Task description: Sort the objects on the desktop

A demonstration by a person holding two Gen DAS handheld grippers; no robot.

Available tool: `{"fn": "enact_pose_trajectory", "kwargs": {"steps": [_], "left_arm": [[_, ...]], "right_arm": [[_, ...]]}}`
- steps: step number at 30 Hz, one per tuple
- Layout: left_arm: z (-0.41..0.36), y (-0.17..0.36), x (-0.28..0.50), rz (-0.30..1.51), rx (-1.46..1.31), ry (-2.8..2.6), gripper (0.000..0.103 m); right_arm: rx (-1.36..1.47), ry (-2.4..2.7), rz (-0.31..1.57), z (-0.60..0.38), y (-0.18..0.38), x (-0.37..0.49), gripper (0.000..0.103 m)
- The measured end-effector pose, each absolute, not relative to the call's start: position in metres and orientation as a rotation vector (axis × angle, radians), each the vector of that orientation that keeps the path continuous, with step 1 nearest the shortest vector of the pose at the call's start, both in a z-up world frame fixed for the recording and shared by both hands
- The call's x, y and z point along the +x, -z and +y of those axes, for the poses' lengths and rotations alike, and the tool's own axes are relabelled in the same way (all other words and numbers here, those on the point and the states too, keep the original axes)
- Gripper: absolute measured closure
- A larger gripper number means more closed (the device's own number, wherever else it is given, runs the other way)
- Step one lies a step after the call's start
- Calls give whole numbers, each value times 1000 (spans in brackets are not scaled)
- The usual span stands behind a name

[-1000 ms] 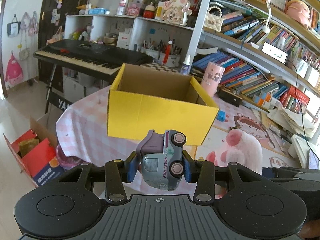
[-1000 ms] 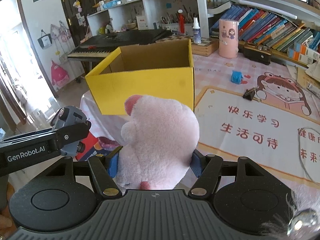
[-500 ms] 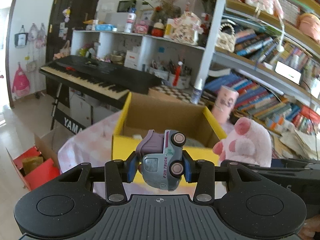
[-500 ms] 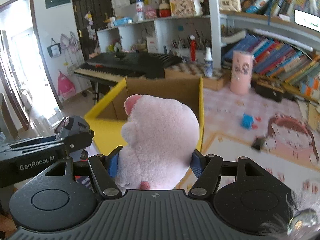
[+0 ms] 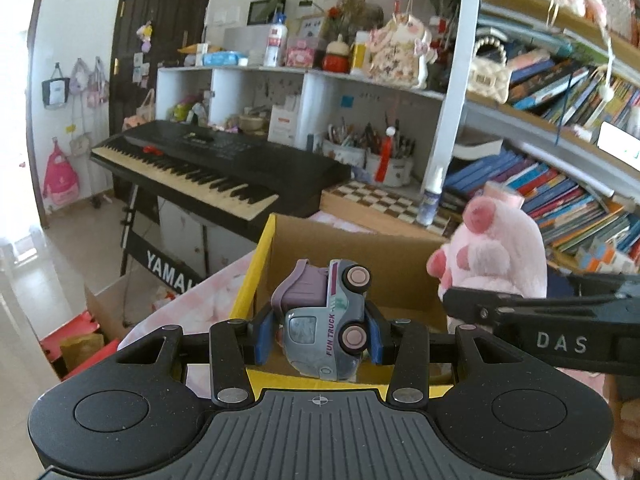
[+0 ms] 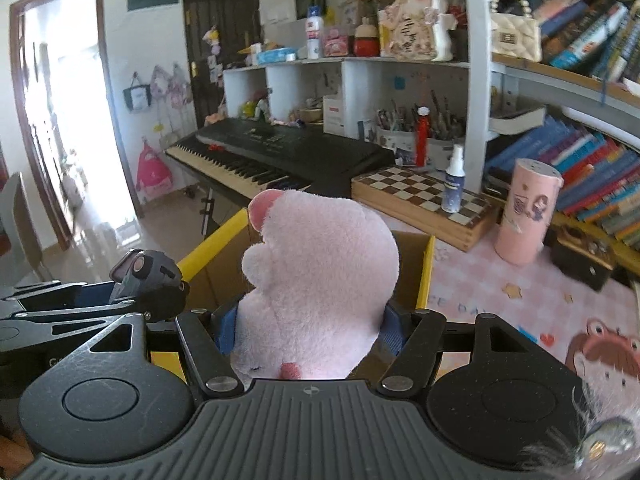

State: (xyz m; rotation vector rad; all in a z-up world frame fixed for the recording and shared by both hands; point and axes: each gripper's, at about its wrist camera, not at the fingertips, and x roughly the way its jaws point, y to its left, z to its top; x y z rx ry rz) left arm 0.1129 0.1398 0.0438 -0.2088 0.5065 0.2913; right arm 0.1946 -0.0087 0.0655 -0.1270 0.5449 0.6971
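My left gripper (image 5: 318,334) is shut on a grey and purple toy truck (image 5: 324,316) and holds it over the open yellow cardboard box (image 5: 256,276). My right gripper (image 6: 310,330) is shut on a pink plush paw (image 6: 320,292) and holds it above the same box (image 6: 425,276). The plush paw also shows in the left wrist view (image 5: 496,248), to the right of the truck. The truck and the left gripper show at the left of the right wrist view (image 6: 144,276). Most of the box's inside is hidden behind the toys.
The box stands on a pink checked tablecloth (image 6: 480,280). A chessboard box (image 6: 420,200) with a spray bottle (image 6: 452,184), a pink cylinder (image 6: 528,212) and bookshelves (image 6: 580,152) lie behind. A black keyboard (image 5: 216,168) stands beyond the table's left edge.
Both grippers have risen and moved forward with their toys, from in front of the box to over its opening. The grips are unchanged.
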Motion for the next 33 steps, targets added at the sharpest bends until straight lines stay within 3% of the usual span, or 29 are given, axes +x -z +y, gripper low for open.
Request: {"fn": "enact_pose_trajectory", "kwargs": {"steps": [33], "left_arm": [[134, 12, 187, 767, -78, -314, 60]], "right_arm": [[-613, -884, 784, 60, 7, 301, 34]]}}
